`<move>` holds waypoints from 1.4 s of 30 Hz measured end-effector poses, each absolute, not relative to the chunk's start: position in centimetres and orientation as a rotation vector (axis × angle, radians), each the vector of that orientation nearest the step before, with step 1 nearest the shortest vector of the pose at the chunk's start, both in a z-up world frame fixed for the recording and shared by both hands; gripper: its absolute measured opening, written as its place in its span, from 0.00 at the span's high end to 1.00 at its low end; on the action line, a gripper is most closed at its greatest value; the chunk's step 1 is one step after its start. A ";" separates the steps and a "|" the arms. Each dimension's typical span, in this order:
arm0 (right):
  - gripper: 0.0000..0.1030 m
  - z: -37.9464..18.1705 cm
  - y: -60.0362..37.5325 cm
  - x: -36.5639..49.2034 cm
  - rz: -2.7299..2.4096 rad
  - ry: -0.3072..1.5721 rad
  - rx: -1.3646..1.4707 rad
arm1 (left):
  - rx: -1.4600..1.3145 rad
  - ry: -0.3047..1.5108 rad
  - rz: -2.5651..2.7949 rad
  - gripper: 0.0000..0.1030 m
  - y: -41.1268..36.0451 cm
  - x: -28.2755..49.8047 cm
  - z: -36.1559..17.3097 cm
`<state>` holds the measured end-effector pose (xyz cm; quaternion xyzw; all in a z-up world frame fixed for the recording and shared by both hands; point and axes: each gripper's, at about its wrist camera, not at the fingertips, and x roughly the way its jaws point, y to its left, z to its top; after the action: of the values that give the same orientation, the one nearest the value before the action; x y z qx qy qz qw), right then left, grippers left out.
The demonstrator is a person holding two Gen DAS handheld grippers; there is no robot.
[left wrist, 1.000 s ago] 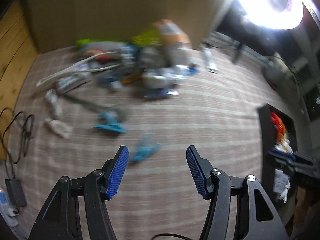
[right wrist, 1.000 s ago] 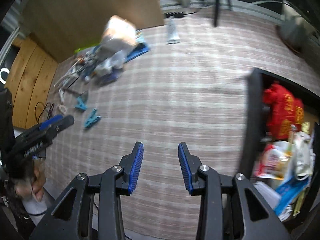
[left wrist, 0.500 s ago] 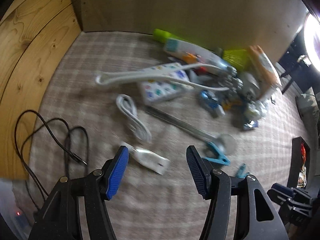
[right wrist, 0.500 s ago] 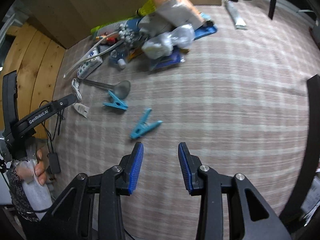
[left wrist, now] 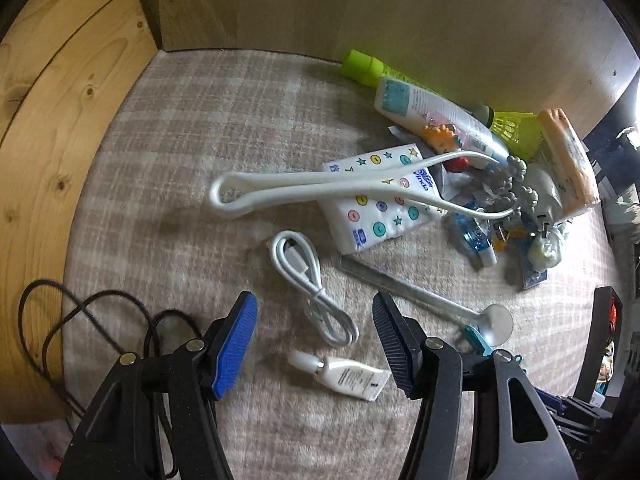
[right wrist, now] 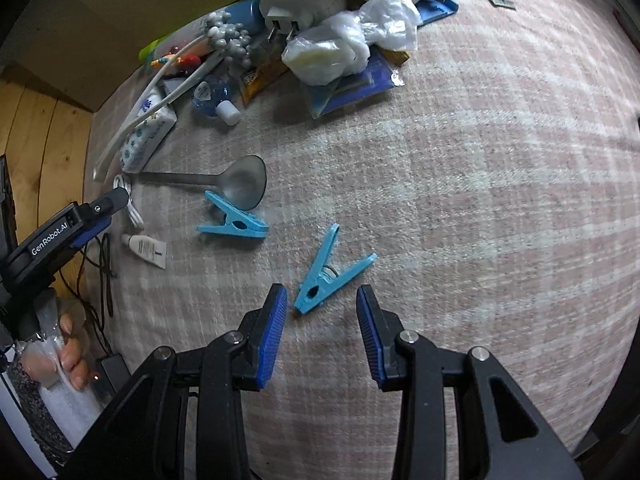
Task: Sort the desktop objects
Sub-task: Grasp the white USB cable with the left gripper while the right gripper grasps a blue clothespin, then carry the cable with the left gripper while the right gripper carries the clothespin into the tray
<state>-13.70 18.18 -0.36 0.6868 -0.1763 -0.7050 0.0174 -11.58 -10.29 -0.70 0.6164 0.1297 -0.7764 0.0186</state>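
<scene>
**Both tools poised over small items**

The checked counter (left wrist: 180,128) carries a heap by the wall. Left tool (left wrist: 314,330), spread wide, straddles a white cable (left wrist: 316,288) and small tube (left wrist: 348,376). Right tool (right wrist: 322,316), released, frames a blue clothespin (right wrist: 326,272), likely lined up for pickup.

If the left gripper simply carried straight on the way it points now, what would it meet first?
Probably the small white tube lying between the open left gripper fingers, with the coiled white cable just beyond; depth is hard to judge.
</scene>
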 end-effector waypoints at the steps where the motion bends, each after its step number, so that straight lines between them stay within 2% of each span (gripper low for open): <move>1: 0.65 -0.4 18.1 -13.8 -2.190 -0.543 2.139 | 1.920 0.392 -2.410 0.45 -10.1 -11.7 -0.9; 5: 0.65 -0.6 17.2 -14.4 -2.201 -0.495 2.154 | 1.933 0.330 -2.411 0.46 -9.4 -12.1 -1.5; 7: 0.65 -0.7 16.9 -14.7 -2.206 -0.471 2.166 | 1.941 0.299 -2.406 0.53 -9.1 -12.2 -2.0; 11: 0.68 -1.4 17.0 -15.3 -2.203 -0.442 2.187 | 1.919 0.230 -2.421 0.58 -8.7 -12.2 -2.2; 13: 0.76 -1.3 17.0 -15.6 -2.223 -0.409 2.182 | 1.902 0.202 -2.426 0.68 -8.8 -12.1 -2.2; 14: 0.77 -1.4 16.9 -15.6 -2.224 -0.382 2.187 | 1.894 0.199 -2.429 0.70 -9.0 -12.1 -2.1; 16: 0.79 -1.4 16.9 -15.7 -2.226 -0.346 2.182 | 1.883 0.202 -2.435 0.82 -9.5 -12.0 -2.2; 22: 0.79 -1.5 16.8 -15.6 -2.208 -0.265 2.160 | 1.882 0.274 -2.436 0.82 -11.1 -11.2 -2.1; 31: 0.79 -0.3 16.7 -15.1 -2.211 -0.261 2.088 | 1.830 0.352 -2.450 0.83 -12.0 -8.7 -0.1; 42: 0.79 3.3 22.4 -12.3 -2.262 -0.273 1.974 | 1.754 0.337 -2.597 0.84 -5.7 -6.7 5.5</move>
<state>-12.31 22.38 3.28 0.6536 -0.0904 -0.7487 0.0636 -6.69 -5.66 5.54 0.5566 0.1069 -0.8239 -0.0053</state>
